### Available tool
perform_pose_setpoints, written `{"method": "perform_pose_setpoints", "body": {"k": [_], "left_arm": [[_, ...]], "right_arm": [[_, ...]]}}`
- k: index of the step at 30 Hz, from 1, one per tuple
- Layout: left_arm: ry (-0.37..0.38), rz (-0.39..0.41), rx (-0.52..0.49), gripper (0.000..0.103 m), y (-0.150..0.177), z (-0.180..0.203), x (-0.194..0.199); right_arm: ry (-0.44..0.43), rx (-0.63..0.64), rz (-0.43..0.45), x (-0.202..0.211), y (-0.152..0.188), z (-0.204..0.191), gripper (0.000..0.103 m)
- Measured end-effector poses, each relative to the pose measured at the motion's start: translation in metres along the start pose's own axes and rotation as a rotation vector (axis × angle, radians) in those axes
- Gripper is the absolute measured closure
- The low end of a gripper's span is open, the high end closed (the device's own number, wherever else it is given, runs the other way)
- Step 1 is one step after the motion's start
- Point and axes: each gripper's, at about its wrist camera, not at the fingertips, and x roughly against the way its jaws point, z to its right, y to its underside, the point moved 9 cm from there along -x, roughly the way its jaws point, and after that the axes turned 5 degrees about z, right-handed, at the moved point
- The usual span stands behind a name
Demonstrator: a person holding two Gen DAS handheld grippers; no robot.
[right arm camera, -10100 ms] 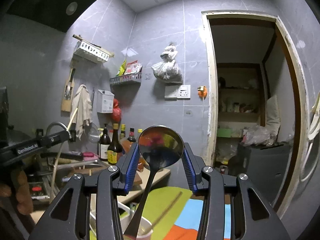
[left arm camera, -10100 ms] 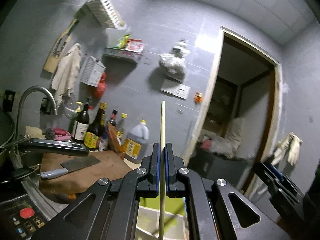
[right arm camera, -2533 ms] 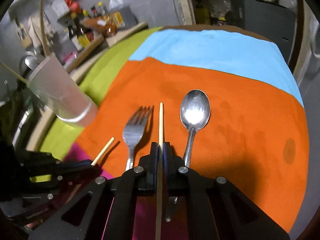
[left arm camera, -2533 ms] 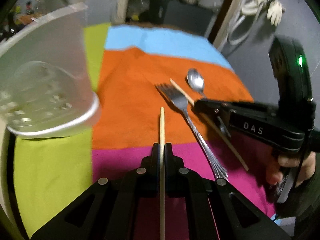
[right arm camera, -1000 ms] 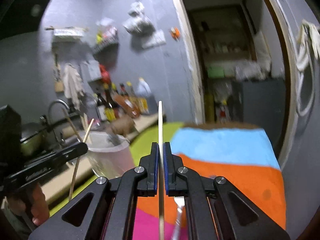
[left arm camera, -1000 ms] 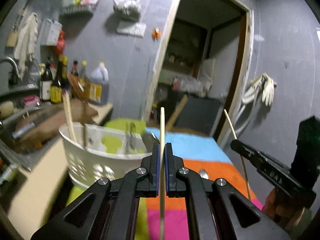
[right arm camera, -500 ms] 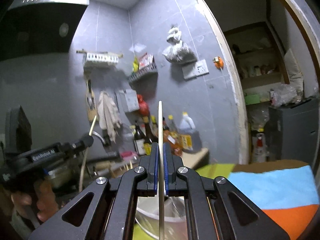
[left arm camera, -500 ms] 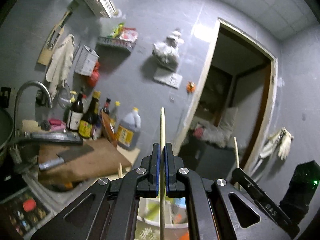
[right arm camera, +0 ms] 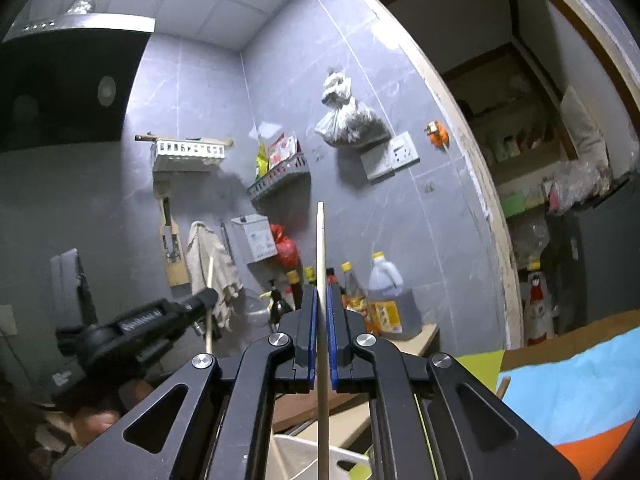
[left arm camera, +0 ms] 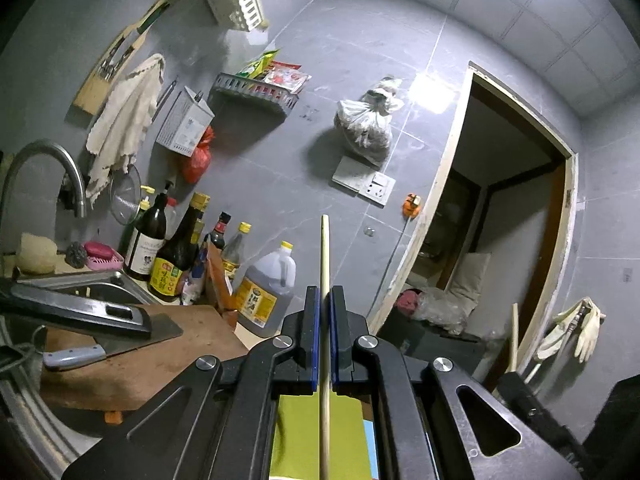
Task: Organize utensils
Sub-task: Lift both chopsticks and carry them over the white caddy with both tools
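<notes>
Now each chopstick [left arm camera: 324, 264] is clamped upright mid-shaft: one in the left gripper [left arm camera: 324, 336], one [right arm camera: 321, 256] in the right gripper [right arm camera: 319, 340]. Light, stiff, smooth wood; it may pivot, so grip near the middle.

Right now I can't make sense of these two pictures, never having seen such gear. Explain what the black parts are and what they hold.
No robot here: a person holds a hand-held two-finger gripper in each hand, each with a fisheye camera looking forward along its fingers. The left wrist view shows the left gripper shut on a chopstick. The right wrist view shows the right gripper shut on a second chopstick, with the left one at its left. Beyond are a grey kitchen wall, bottles, a cleaver on a cutting board, and a white holder's rim below.
</notes>
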Motion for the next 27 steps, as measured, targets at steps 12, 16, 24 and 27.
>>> {"method": "perform_pose_setpoints", "body": {"k": [12, 16, 24, 27], "left_arm": [[-0.072, -0.019, -0.005, 0.101, 0.040, -0.017, -0.006], [-0.071, -0.032, -0.017, 0.101, 0.047, -0.014, -0.005], [-0.071, -0.036, -0.044, 0.101, 0.052, -0.006, -0.003], [-0.077, -0.034, -0.046, 0.101, 0.053, -0.006, -0.002]], "right_arm": [[0.131, 0.097, 0.022, -0.012, 0.030, 0.017, 0.100], [0.132, 0.093, -0.004, -0.014, 0.036, 0.021, 0.100], [0.119, 0.098, 0.006, -0.007, 0.025, 0.018, 0.100], [0.108, 0.113, 0.027, 0.001, 0.013, 0.012, 0.100]]}}
